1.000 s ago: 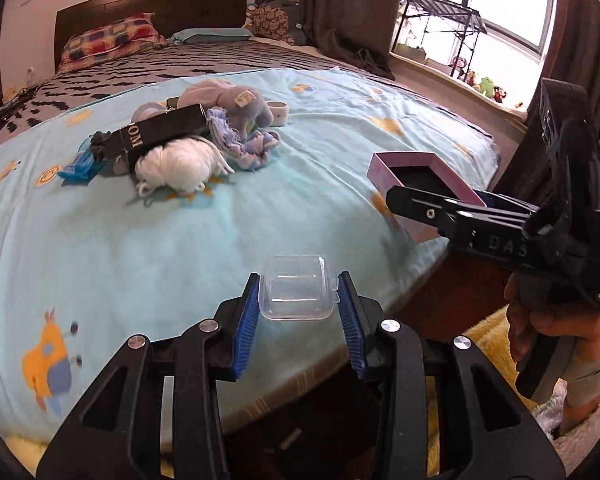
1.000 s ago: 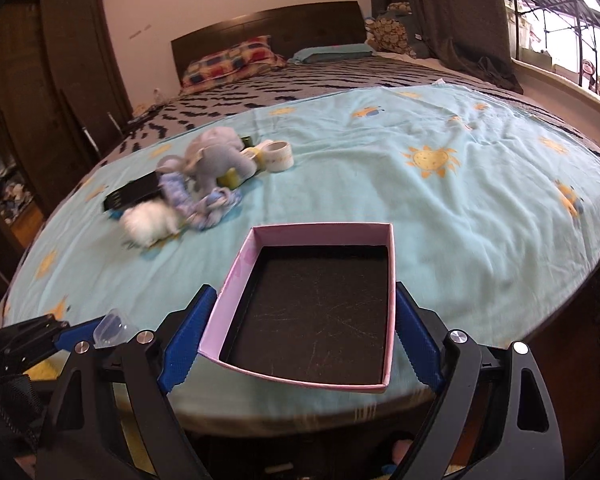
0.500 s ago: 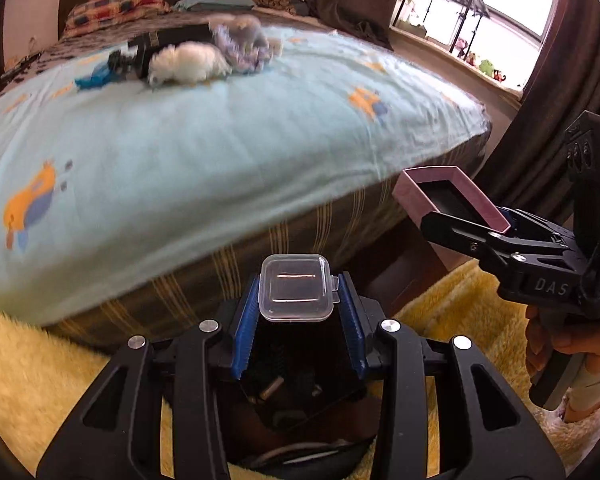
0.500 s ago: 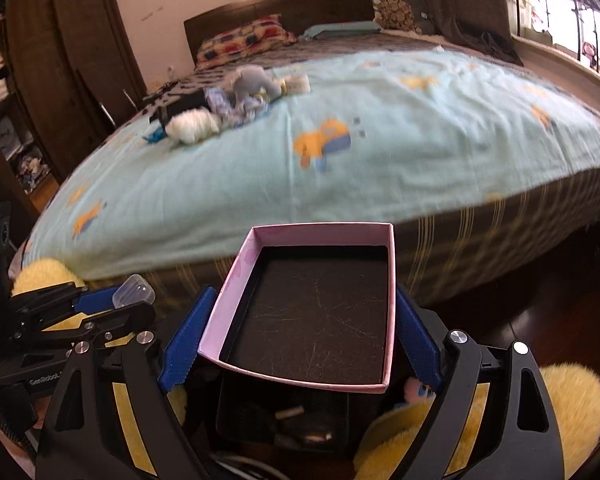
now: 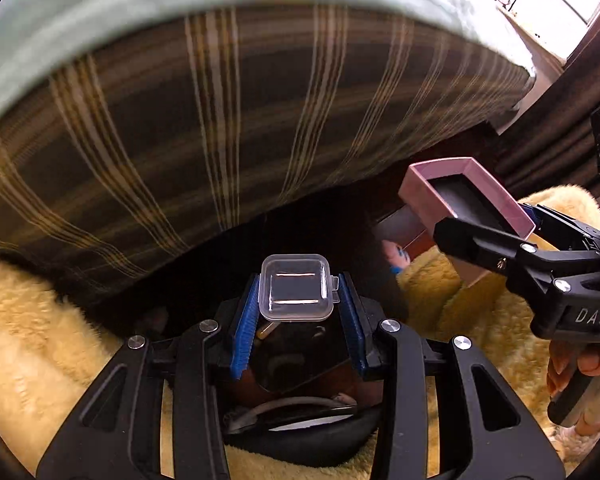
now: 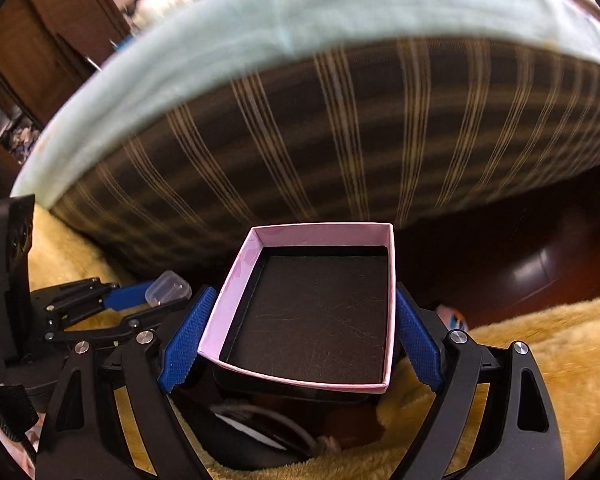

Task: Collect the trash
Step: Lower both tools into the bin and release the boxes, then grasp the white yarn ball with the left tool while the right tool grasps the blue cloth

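The left gripper (image 5: pixel 298 312) is closed most of the way, its 2 blue pads pressed against the sides of a small clear plastic case (image 5: pixel 296 288) with its lid shut. The case sits level between the fingertips, above a dark bin (image 5: pixel 300 424) on the floor whose opening shows some cable and scraps inside. The right gripper (image 6: pixel 300 332) stands wide, its 2 blue pads clamped on the long sides of a shallow pink box (image 6: pixel 312 304) with a black, scratched lining; the box is tilted toward the camera and holds nothing. In the left wrist view that same box hangs to the right of the case, near it but apart, with part of a hand (image 5: pixel 580 372) on the gripper's handle. Behind both rises the striped brown side of a bed (image 6: pixel 340 140) under a pale blue sheet (image 6: pixel 260 28), and a shaggy yellow rug (image 5: pixel 36 344) surrounds the bin.
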Demonstrator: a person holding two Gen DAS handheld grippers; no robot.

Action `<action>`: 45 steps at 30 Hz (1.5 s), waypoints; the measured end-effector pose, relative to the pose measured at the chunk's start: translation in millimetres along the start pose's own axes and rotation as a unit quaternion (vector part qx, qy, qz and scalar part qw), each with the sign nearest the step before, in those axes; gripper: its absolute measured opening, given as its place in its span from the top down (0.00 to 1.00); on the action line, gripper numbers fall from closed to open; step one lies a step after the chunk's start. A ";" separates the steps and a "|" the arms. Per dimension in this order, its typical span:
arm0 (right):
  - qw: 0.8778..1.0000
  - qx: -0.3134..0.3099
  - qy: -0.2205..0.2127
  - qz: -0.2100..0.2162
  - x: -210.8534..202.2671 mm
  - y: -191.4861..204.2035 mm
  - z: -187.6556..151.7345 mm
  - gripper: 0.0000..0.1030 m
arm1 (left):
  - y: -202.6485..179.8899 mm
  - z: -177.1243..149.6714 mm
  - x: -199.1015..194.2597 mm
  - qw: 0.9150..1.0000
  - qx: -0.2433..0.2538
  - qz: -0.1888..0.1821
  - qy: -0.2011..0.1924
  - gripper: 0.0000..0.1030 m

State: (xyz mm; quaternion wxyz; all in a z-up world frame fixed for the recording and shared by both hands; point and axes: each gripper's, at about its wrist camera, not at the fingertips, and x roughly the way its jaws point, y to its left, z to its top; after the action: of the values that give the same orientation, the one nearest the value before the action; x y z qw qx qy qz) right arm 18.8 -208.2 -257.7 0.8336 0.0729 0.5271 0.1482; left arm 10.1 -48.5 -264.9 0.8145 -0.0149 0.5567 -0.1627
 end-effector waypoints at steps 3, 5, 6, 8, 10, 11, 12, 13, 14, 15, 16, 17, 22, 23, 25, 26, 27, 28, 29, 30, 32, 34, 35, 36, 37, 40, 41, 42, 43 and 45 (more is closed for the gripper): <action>1.000 -0.001 0.008 -0.002 10.9 -1.2 -4.1 0.16 | 1.2 -3.8 12.4 1.000 0.003 0.010 0.010 0.64; 1.000 0.000 0.012 -0.001 16.0 -1.7 -6.1 0.15 | -0.4 -4.2 14.9 1.000 0.009 0.008 0.009 0.64; 1.000 0.002 0.013 0.002 18.5 -2.4 -6.8 0.15 | -1.4 -4.0 14.8 1.000 0.012 0.008 0.007 0.64; 1.000 0.005 0.016 0.007 22.5 -3.5 -7.8 0.15 | -6.0 -1.9 17.5 1.000 0.014 0.008 0.006 0.64; 1.000 0.005 0.015 0.007 23.6 -3.5 -7.8 0.15 | -4.6 -2.5 19.0 1.000 0.010 0.007 0.009 0.64; 1.000 0.004 0.014 0.007 24.4 -4.0 -8.5 0.14 | -5.7 -3.1 20.5 1.000 0.009 0.008 0.010 0.64; 1.000 0.005 0.012 0.006 26.1 -1.9 -8.5 0.14 | -5.9 -3.7 21.3 1.000 0.008 0.008 0.010 0.64; 1.000 0.006 0.010 0.007 25.1 -2.2 -8.3 0.14 | -5.8 -3.9 21.7 1.000 0.007 0.008 0.011 0.63; 1.000 0.008 0.009 0.007 26.5 2.4 -4.7 0.14 | -8.8 -0.3 21.8 1.000 0.007 0.009 0.012 0.60; 1.000 0.011 0.007 0.007 25.4 2.4 -3.3 0.14 | -8.7 -1.1 21.4 1.000 0.007 0.010 0.012 0.57; 1.000 0.013 0.005 0.007 23.5 1.0 -2.7 0.14 | -9.9 -1.3 21.3 1.000 0.007 0.011 0.013 0.56; 1.000 0.015 0.002 0.006 20.8 0.4 -1.8 0.14 | -5.5 -4.4 20.3 1.000 0.008 0.011 0.012 0.53; 1.000 0.019 -0.014 0.005 6.1 -2.7 8.1 0.14 | 3.6 -4.4 11.6 1.000 0.001 0.009 0.007 0.43; 1.000 0.020 -0.019 0.005 1.6 -2.3 10.5 0.14 | 4.9 -3.8 8.7 1.000 -0.001 0.008 0.006 0.40; 0.999 0.020 -0.030 0.006 -8.3 -1.4 12.6 0.14 | 4.9 -1.1 3.4 1.000 -0.003 0.005 0.001 0.35; 0.999 0.020 -0.038 0.006 -14.2 -1.2 14.3 0.14 | 5.4 -0.1 -1.0 1.000 -0.003 0.004 -0.003 0.31; 0.999 0.018 -0.049 0.006 -20.9 1.3 16.3 0.14 | 5.8 1.1 -6.1 1.000 -0.003 0.004 -0.008 0.28; 0.998 0.014 -0.062 0.005 -30.0 3.1 18.7 0.14 | 5.5 2.8 -13.9 1.000 0.000 0.005 -0.018 0.26; 0.997 0.009 -0.076 0.004 -39.8 5.1 21.2 0.14 | 4.5 4.9 -23.0 1.000 0.005 0.008 -0.029 0.23; 0.996 0.004 -0.090 -0.001 -48.1 12.7 23.1 0.14 | 4.1 7.6 -35.7 0.999 0.010 0.012 -0.045 0.20; 0.992 -0.010 -0.125 -0.013 -70.2 17.8 31.7 0.14 | 4.7 10.7 -57.7 0.997 0.012 0.013 -0.072 0.16; 0.987 -0.023 -0.156 -0.021 -87.7 19.2 41.6 0.14 | 5.1 15.6 -81.4 0.995 0.013 0.011 -0.101 0.14; 0.985 -0.027 -0.167 -0.024 -94.3 20.4 45.5 0.14 | 6.4 17.9 -94.1 0.993 0.014 0.012 -0.116 0.13; 0.983 -0.032 -0.178 -0.026 -101.0 22.8 50.8 0.14 | 8.0 20.7 -105.9 0.991 0.014 0.014 -0.130 0.12; 0.982 -0.038 -0.185 -0.029 -105.5 25.3 56.5 0.14 | 9.1 24.9 -115.1 0.990 0.015 0.018 -0.142 0.12; 0.979 -0.052 -0.195 -0.031 -110.5 32.1 76.9 0.14 | 14.2 31.9 -138.1 0.984 0.017 0.033 -0.172 0.10; 0.979 -0.055 -0.196 -0.027 -111.4 33.8 82.4 0.14 | 15.9 36.9 -142.4 0.983 0.017 0.042 -0.179 0.09; 0.979 -0.056 -0.196 -0.019 -112.6 35.6 90.3 0.14 | 18.4 40.5 -146.2 0.982 0.015 0.051 -0.183 0.09; 0.979 -0.056 -0.194 -0.011 -108.3 34.3 96.1 0.14 | 21.9 46.8 -149.0 0.980 0.012 0.061 -0.187 0.09; 0.980 -0.059 -0.192 -0.001 -103.0 38.6 108.1 0.14 | 29.1 58.3 -153.0 0.979 0.010 0.074 -0.191 0.09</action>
State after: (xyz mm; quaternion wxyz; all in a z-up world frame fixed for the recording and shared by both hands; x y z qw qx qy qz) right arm 68.3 -201.3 -111.8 0.9222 0.0500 0.3481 0.1610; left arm 20.4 13.0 -110.8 0.9156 0.0033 0.3889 -0.1020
